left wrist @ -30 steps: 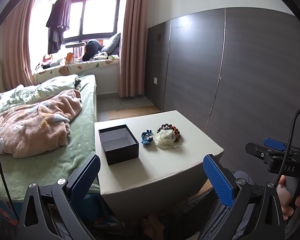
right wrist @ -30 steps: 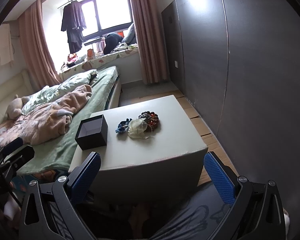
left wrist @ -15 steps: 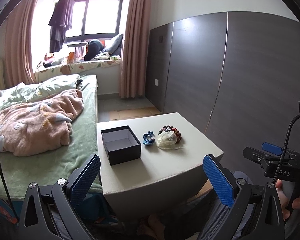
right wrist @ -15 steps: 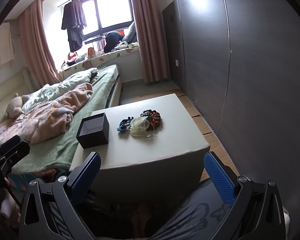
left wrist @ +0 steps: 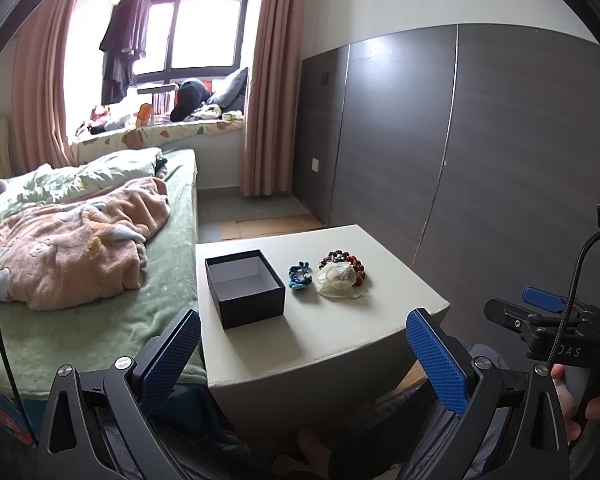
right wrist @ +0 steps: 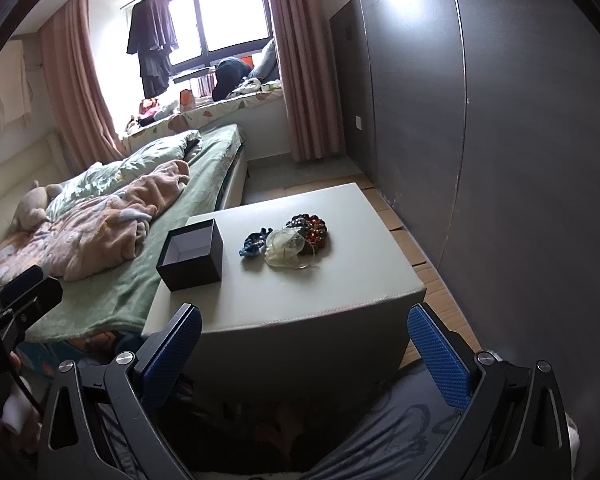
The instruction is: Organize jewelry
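Observation:
An open black box (left wrist: 244, 288) (right wrist: 192, 254) with a pale inside stands on the left of a white ottoman (left wrist: 324, 340) (right wrist: 300, 296). To its right lie a blue bracelet (left wrist: 300, 276) (right wrist: 254, 242), a pale sheer pouch (left wrist: 336, 285) (right wrist: 286, 246) and a dark red beaded bracelet (left wrist: 346, 260) (right wrist: 310, 226). My left gripper (left wrist: 304, 356) hangs open in front of the ottoman's near edge, nothing between its fingers. My right gripper (right wrist: 304, 356) is open too, equally short of the ottoman. Part of the right gripper also shows at the left wrist view's right edge.
A bed (left wrist: 100, 312) with a green sheet and a pink blanket (left wrist: 72, 248) adjoins the ottoman on the left. A dark panelled wall (left wrist: 480, 152) runs along the right. A curtained window (left wrist: 188, 36) with a cluttered sill lies beyond. A hand (left wrist: 596, 400) holds the other gripper's handle.
Both cameras have risen and tipped down a little, so the ottoman's top and the box's inside show more fully. Nothing on the ottoman has moved; both grippers stay open.

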A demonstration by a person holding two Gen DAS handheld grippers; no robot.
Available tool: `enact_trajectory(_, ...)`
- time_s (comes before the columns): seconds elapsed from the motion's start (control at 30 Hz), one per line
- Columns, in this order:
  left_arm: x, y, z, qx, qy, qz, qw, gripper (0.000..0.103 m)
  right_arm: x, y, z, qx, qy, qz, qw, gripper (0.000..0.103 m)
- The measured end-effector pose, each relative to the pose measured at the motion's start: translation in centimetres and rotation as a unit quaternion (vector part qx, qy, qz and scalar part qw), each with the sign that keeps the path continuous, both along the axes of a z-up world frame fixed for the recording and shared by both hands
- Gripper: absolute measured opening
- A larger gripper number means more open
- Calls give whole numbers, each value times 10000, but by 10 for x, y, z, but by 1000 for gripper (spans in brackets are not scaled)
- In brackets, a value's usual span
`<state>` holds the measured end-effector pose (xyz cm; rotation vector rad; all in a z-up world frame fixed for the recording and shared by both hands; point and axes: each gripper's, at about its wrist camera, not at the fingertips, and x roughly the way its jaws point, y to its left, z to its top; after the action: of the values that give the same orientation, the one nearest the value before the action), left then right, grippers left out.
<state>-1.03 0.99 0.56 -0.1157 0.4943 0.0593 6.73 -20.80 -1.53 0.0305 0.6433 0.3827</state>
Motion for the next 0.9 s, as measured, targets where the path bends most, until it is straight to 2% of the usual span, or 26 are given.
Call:
enact_trajectory(0.47, -1, -5, -1, -2, -2, -109, 9999, 102, -1, -7, 9, -21, -78, -95, 9999, 103)
enact_trajectory(0.9, 16, -9, -3, -49, 20, -99, 9999, 102, 10, -11, 4, -91, 102, 16, 9999, 103)
